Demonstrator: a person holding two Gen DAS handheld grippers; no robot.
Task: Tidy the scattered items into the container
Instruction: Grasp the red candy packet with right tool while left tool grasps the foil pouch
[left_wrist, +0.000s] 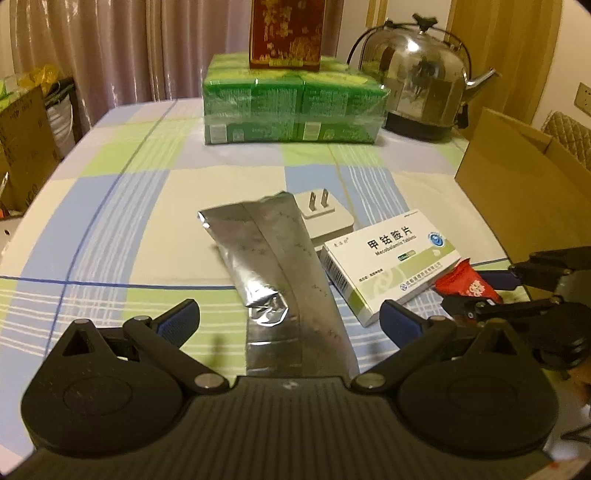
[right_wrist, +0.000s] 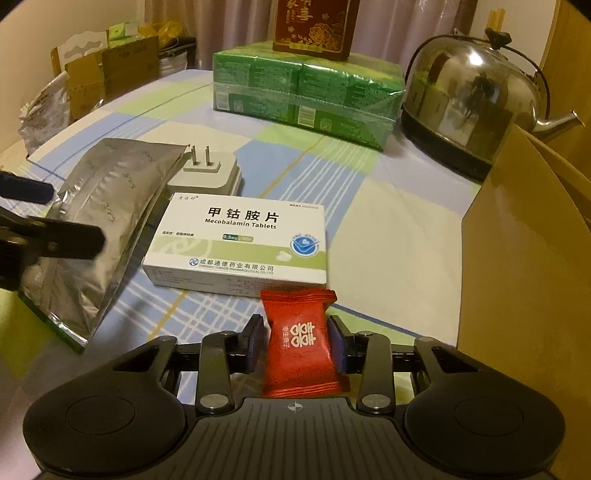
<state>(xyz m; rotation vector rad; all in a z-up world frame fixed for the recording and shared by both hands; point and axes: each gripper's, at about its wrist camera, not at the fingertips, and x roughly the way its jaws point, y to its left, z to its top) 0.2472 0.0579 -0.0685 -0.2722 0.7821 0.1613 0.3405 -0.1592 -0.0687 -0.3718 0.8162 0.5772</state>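
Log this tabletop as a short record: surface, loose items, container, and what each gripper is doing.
surface: checked tablecloth
loose items: silver foil pouch; white plug adapter; white and green tablet box; red candy wrapper
container: open cardboard box, at right
left gripper: open, astride the pouch
right gripper: pads against the candy wrapper

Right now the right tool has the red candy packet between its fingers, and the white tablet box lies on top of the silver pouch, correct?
Not quite. The right wrist view shows the tablet box lying beside the silver pouch, flat on the tablecloth. The right tool does have the red candy packet between its fingers.
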